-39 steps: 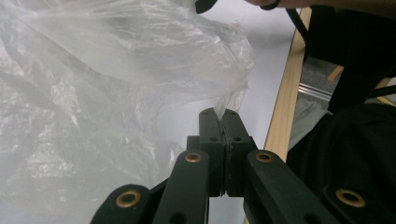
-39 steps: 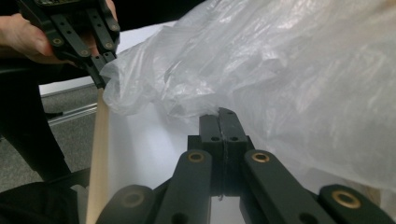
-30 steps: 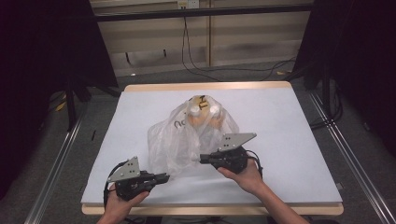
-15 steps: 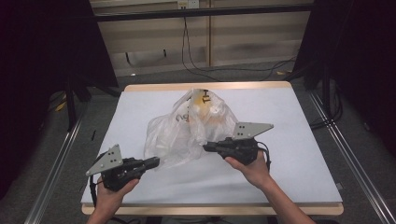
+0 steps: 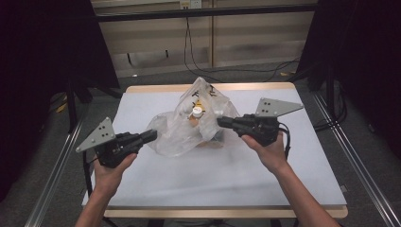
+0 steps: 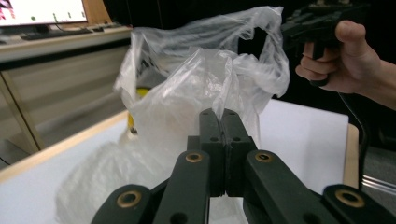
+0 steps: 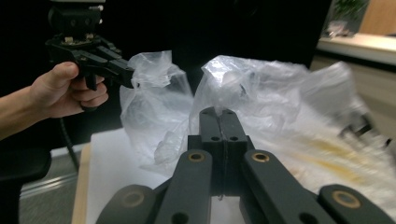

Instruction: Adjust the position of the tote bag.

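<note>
Dark printed marks are showing on the clear plastic bag (image 5: 189, 125) near its raised top, but they are appearing too small and crumpled for any word or number to be read.

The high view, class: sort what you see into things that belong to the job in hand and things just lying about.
Belongs to the job:
- clear plastic bag, with items inside
- left gripper, jaws shut on the bag
- right gripper, jaws shut on the bag

Just lying about:
- white table
- cables on the floor behind
</note>
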`<state>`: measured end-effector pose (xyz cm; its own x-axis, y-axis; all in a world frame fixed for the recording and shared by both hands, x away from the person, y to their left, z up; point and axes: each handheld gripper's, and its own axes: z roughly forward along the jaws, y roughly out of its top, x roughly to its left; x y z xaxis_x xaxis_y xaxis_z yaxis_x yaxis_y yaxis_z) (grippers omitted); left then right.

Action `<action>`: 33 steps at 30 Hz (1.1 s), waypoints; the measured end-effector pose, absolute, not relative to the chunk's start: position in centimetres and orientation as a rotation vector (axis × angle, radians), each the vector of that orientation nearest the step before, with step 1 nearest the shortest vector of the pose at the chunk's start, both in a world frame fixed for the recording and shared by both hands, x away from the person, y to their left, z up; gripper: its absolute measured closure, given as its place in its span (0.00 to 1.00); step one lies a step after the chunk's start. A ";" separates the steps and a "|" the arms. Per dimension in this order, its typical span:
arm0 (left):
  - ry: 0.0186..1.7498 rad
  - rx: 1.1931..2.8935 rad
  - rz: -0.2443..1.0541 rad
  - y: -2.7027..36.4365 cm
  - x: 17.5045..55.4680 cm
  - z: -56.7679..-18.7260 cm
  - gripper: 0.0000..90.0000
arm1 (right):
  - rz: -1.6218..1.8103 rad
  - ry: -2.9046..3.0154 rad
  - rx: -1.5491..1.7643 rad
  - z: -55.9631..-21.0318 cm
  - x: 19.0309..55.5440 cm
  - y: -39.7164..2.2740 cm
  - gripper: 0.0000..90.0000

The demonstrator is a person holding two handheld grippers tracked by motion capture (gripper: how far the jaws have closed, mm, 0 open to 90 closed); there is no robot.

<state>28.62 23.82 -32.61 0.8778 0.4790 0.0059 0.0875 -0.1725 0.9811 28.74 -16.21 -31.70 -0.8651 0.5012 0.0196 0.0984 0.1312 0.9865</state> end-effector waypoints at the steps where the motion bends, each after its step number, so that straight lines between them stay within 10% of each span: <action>1: 0.436 1.721 0.383 24.0 28.8 -32.1 1.00 | 1.794 2.081 0.583 -31.3 28.8 -16.5 1.00; 33: 0.581 1.579 0.493 25.2 34.7 -23.7 1.00 | 1.727 1.804 0.659 -20.8 31.5 -24.4 1.00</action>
<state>34.75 25.23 -23.67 0.7769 0.6291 -0.0270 0.0765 -0.0517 0.9957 31.47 -24.43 -20.75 -0.7275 0.6839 -0.0551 -0.0253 0.0536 0.9982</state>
